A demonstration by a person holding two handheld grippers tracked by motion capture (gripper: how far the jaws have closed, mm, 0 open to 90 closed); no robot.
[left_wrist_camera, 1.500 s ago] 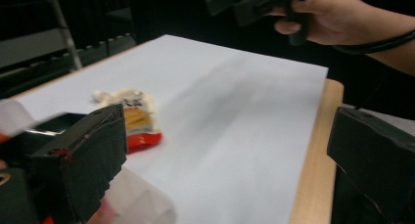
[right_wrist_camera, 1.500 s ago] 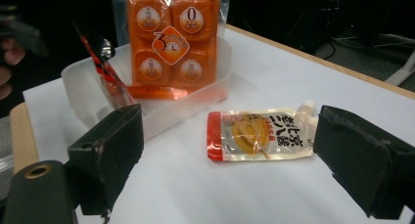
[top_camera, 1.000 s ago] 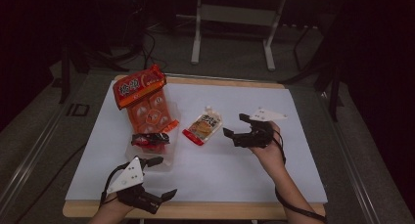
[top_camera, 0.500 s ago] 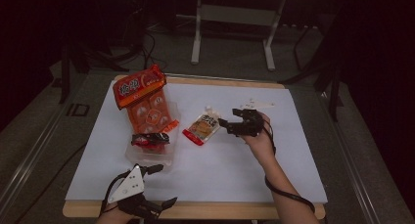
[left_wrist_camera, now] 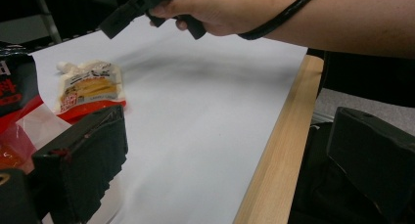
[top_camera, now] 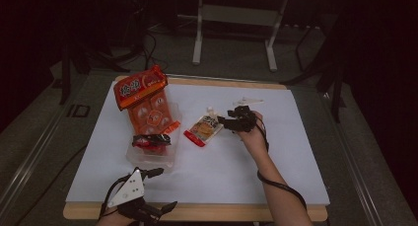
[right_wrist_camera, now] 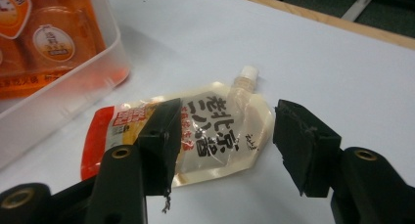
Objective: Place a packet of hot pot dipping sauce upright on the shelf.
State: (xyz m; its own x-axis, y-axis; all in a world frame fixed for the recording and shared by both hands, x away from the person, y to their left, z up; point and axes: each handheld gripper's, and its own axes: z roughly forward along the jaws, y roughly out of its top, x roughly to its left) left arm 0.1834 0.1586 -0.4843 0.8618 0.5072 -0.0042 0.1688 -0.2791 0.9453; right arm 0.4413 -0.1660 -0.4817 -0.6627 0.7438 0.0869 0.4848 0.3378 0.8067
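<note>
**Right gripper half-closed around the spouted pouch**

Right gripper (top_camera: 227, 121), black and two-jawed, has its jaws roughly half apart and they have just been closing; the pale spouted sauce pouch (right_wrist_camera: 215, 136) with a red bottom edge lies flat between them on the sheet, and the right gripper view shows a gap at each pad, so nothing is held yet. That pouch (top_camera: 204, 129) sits near the middle of the white sheet (top_camera: 276, 152), just right of the tub.

Counted from largest to smallest: one wooden bench (top_camera: 296, 213) covered by the one white sheet; one orange multipack of sealed cups (top_camera: 148, 105) with a printed orange header; one clear plastic tub (top_camera: 153, 157); two grippers; one spouted pouch; one small red-and-black packet (top_camera: 150, 140).

Towards the bench's left side, the tub holds the lower end of the orange multipack, which leans out over its far rim toward the far left corner, and the red-and-black packet, which lies across the tub's top.

A bare forearm comes in from the near edge at the right, with the right hand (top_camera: 251, 137) reaching forward and leftward, gripper pointing left at the pouch, cable looped round the wrist. Left gripper (top_camera: 155, 189) rests at the near edge towards the left corner, jaws wide apart and empty, one jaw over the sheet and the other beyond the wooden edge.
</note>
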